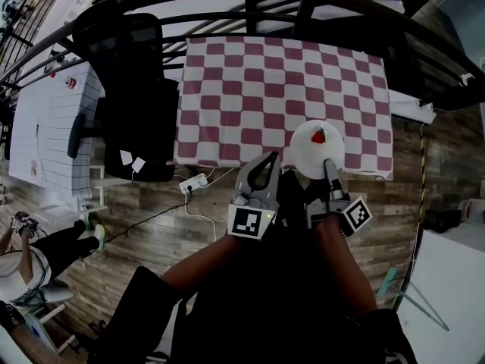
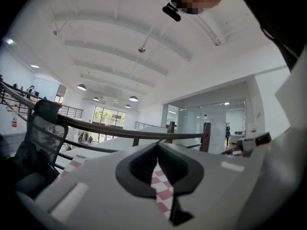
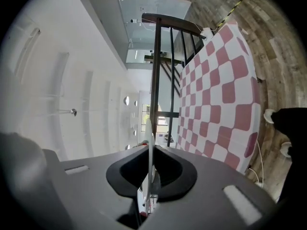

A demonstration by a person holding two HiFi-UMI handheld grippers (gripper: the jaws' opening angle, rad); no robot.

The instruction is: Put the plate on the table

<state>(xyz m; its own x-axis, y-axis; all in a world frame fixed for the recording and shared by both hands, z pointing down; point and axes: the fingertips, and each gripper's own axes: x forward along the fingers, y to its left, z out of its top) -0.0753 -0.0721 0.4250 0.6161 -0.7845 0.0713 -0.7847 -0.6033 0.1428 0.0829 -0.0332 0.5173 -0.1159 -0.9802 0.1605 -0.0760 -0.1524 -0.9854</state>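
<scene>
**Plate pinched at the worktop's near edge**

The worktop [image 1: 258, 89] is a rectangle under a soft cloth of red and white checks that hangs over its edges. The plate [image 1: 311, 158] is round, smooth and plain white. It carries one small red piece [image 1: 318, 136] and lies over the near edge, close to the near right corner. Whether it rests on the cloth cannot be told.

The right tool [image 1: 329, 169] is clamped on the plate's near rim, and its own view shows the rim edge-on as a thin white line [image 3: 150, 147] between the dark pads. The left tool [image 1: 265, 169] is just left of the plate, its jaws pressed together on nothing.

A black mesh office chair [image 1: 136, 105] stands against the left edge. Curved dark railing bars [image 1: 250, 10] run beyond the far edge. A white power strip [image 1: 194, 182] lies on the wood-plank floor [image 1: 151, 233] below the near edge.
</scene>
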